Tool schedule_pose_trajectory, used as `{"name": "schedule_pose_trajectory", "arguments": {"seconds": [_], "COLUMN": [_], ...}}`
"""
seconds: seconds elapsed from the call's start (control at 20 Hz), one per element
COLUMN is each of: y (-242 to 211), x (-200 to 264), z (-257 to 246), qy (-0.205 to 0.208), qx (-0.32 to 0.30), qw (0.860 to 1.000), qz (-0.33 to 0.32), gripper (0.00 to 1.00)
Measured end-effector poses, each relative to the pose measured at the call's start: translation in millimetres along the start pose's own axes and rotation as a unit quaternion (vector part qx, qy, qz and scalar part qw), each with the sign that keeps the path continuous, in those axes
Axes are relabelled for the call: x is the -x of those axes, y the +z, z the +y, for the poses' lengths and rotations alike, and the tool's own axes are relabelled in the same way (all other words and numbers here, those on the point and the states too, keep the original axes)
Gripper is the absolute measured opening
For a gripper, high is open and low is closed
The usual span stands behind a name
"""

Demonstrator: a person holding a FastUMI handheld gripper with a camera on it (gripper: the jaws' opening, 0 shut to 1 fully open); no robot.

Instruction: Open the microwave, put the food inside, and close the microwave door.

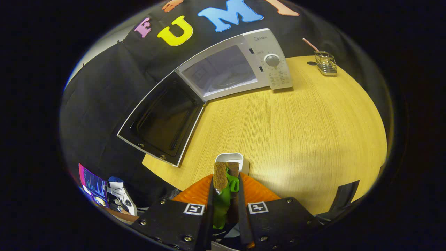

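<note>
The white microwave point(268, 52) stands at the far side of the wooden table point(296, 122). Its door point(163, 118) is swung wide open to the left, and the cavity with a glass turntable point(226, 78) is exposed. My gripper point(226, 169) is low over the near table edge, well short of the microwave. Its fingers point(220, 175) are close together and press on a green food item point(224, 197) between them. A small white container point(231, 157) sits on the table just beyond the fingertips.
A wire holder with a straw point(325, 62) stands at the far right of the table, right of the microwave's dial panel point(272, 60). Below the table's left edge are a lit screen and clutter point(101, 190). A dark object point(345, 195) sits off the near right edge.
</note>
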State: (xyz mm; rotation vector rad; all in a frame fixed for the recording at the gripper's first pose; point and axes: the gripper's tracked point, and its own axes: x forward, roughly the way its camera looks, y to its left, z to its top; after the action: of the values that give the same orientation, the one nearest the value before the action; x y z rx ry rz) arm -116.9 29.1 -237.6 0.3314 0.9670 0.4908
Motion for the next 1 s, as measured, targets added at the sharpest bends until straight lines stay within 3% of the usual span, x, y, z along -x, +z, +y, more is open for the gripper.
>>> {"name": "schedule_pose_trajectory", "arguments": {"seconds": [0.4, 1.0], "y": [50, 143], "x": [6, -42], "z": [40, 93], "qy": [-0.002, 0.012], "qx": [-0.018, -0.072], "qw": [0.998, 0.985], "qz": [-0.054, -0.154], "gripper": [0.31, 0.31]}}
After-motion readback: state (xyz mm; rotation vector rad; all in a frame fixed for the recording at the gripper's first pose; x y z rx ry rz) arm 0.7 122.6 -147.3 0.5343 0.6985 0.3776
